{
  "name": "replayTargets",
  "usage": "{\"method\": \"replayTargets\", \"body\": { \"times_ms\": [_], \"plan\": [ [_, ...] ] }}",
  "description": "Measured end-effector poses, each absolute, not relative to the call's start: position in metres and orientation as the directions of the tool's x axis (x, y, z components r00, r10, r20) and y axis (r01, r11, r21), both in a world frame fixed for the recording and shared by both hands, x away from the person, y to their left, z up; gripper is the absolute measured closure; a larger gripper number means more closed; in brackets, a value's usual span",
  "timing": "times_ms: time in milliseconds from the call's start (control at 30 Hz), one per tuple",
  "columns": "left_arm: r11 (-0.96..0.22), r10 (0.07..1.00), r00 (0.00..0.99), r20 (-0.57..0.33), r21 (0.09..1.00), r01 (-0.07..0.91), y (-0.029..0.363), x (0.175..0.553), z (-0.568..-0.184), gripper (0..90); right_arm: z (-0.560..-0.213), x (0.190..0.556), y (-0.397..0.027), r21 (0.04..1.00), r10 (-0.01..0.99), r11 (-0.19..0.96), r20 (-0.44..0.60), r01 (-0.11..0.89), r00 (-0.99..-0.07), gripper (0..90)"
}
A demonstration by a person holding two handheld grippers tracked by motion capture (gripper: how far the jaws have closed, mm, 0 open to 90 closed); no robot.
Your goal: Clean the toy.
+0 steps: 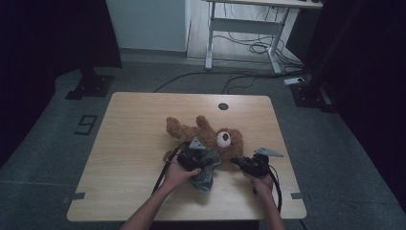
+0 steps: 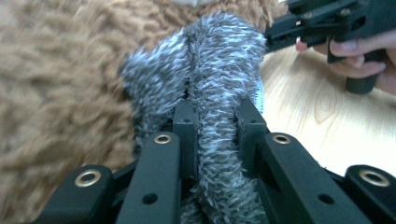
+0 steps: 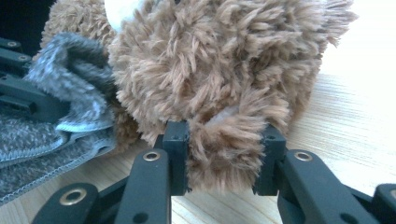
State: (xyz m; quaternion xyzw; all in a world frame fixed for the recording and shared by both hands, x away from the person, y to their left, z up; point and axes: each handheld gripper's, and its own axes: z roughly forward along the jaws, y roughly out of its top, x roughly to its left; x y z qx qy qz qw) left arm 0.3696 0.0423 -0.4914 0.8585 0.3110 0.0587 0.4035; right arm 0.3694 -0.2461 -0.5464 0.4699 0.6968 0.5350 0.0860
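Teddy bear (image 1: 206,134) lies on its back in the middle of the wooden tabletop (image 1: 129,143), white muzzle up. Grey fuzzy cloth (image 1: 207,175) rests against its near side. Left tongs (image 2: 215,122) pinch a fold of that cloth; the left gripper view shows its fibres. Right tongs (image 3: 223,140) pinch brown fur at the bear's head.

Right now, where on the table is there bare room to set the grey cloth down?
The table is bare along its whole left part, beside the bear, and along the far edge around the round hole. The front edge left of the forearm is also free. The middle is crowded: the bear, the cloth and both tools meet there.
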Motion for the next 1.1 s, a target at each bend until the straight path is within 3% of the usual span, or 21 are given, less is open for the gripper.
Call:
{"method": "replayTargets", "body": {
  "times_ms": [333,467,567,733,967,1000,1100],
  "plan": [
    [-0.447,0.605,0.788,-0.113,0.771,0.454,0.082,0.353,-0.476,74.7,-0.546,0.369,-0.246,0.834,0.745,-0.01,0.375,0.552,-0.552,65.0],
    [-0.462,0.574,0.815,-0.082,0.789,0.404,0.057,0.354,-0.465,74.8,-0.546,0.369,-0.245,0.834,0.747,-0.02,0.379,0.552,-0.547,65.0],
    [-0.474,0.524,0.849,-0.073,0.803,0.361,0.013,0.362,-0.459,74.8,-0.547,0.366,-0.244,0.84,0.749,-0.01,0.365,0.542,-0.553,65.1],
    [-0.462,0.521,0.85,-0.077,0.812,0.357,-0.029,0.373,-0.456,74.8,-0.547,0.365,-0.244,0.839,0.747,-0.01,0.368,0.544,-0.554,65.0],
    [-0.47,0.57,0.82,-0.054,0.797,0.379,-0.037,0.381,-0.468,75.3,-0.547,0.365,-0.244,0.838,0.752,-0.007,0.364,0.545,-0.549,65.2],
    [-0.481,0.597,0.802,0.013,0.806,0.345,-0.031,0.377,-0.467,76.3,-0.547,0.365,-0.244,0.838,0.748,-0.009,0.368,0.546,-0.552,65.4],
    [-0.485,0.615,0.787,0.046,0.809,0.332,-0.024,0.375,-0.465,76.6,-0.546,0.365,-0.245,0.837,0.745,-0.016,0.375,0.547,-0.551,65.8]
  ]
}}
